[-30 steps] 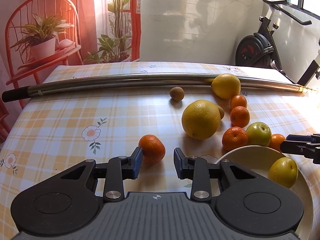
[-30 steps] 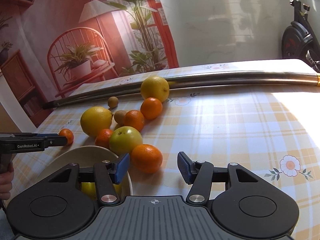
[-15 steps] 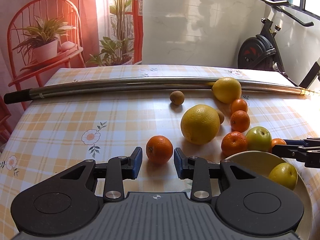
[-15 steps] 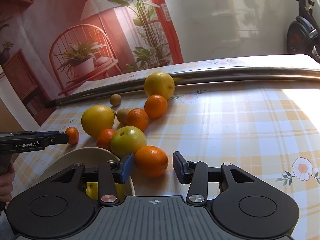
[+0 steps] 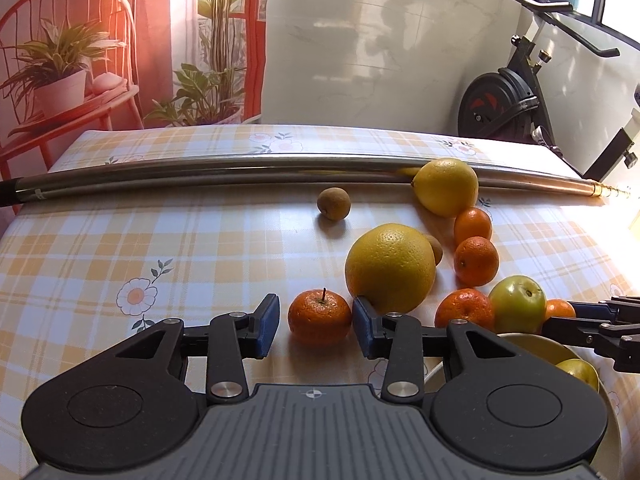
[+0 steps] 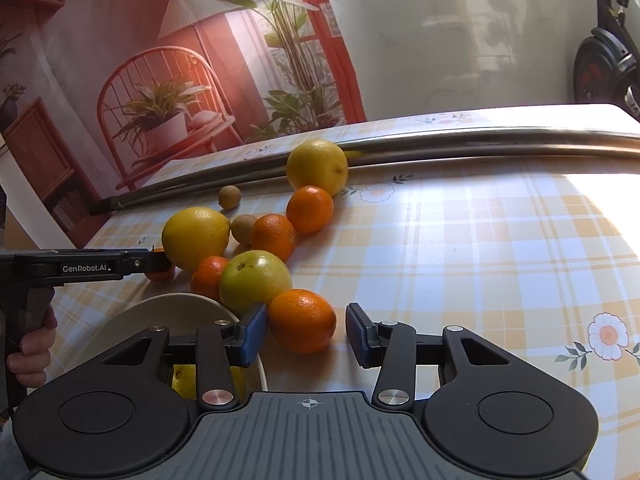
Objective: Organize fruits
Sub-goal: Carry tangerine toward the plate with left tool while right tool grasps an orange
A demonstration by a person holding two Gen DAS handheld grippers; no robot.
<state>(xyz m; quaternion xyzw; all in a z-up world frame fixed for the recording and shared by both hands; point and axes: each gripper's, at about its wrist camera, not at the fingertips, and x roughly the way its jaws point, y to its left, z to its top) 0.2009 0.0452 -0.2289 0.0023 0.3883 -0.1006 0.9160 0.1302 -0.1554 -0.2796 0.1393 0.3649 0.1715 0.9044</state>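
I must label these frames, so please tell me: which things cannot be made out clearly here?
- Plate: both views show only part of it; each hand-held gripper's body covers the rest.
- Yellow fruit on the plate: left wrist view, partly behind the right hand-held gripper.
- Second small brown fruit: left wrist view, mostly behind the large yellow citrus.
- Tangerine at the left hand-held gripper: right wrist view, contact unclear.
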